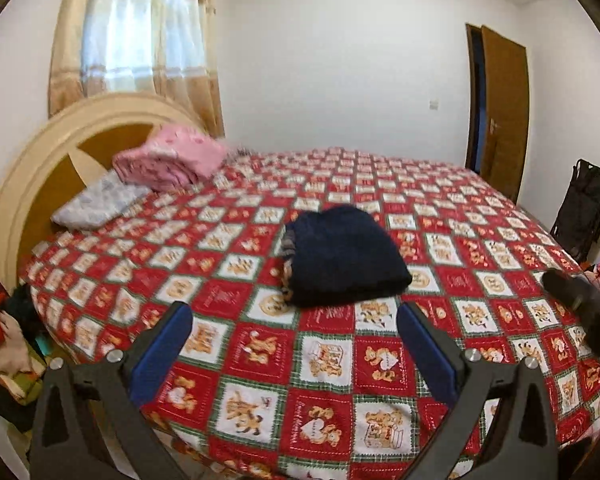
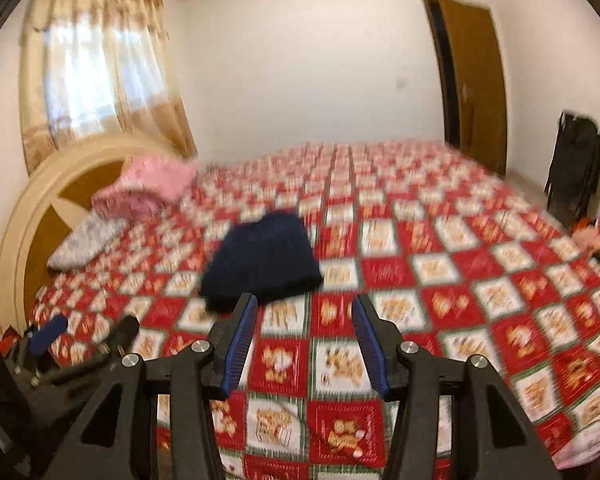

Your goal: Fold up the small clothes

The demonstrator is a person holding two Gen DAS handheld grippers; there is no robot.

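Note:
A folded dark navy garment (image 1: 346, 256) lies on top of a small stack on the red patterned bedspread (image 1: 260, 364), near the bed's middle. It also shows in the blurred right wrist view (image 2: 262, 260). My left gripper (image 1: 296, 312) is open and empty, held above the bed just in front of the garment. My right gripper (image 2: 304, 306) is open and empty, also in front of the garment. The right gripper's tip shows at the right edge of the left wrist view (image 1: 580, 292). The left gripper shows at the lower left of the right wrist view (image 2: 80, 336).
A folded pink blanket (image 1: 168, 158) and a pale pillow (image 1: 96, 204) lie by the round headboard (image 1: 40, 168). A pile of clothes (image 1: 4, 344) sits beside the bed at left. A black bag (image 1: 584, 208) and a brown door (image 1: 504, 108) stand at right.

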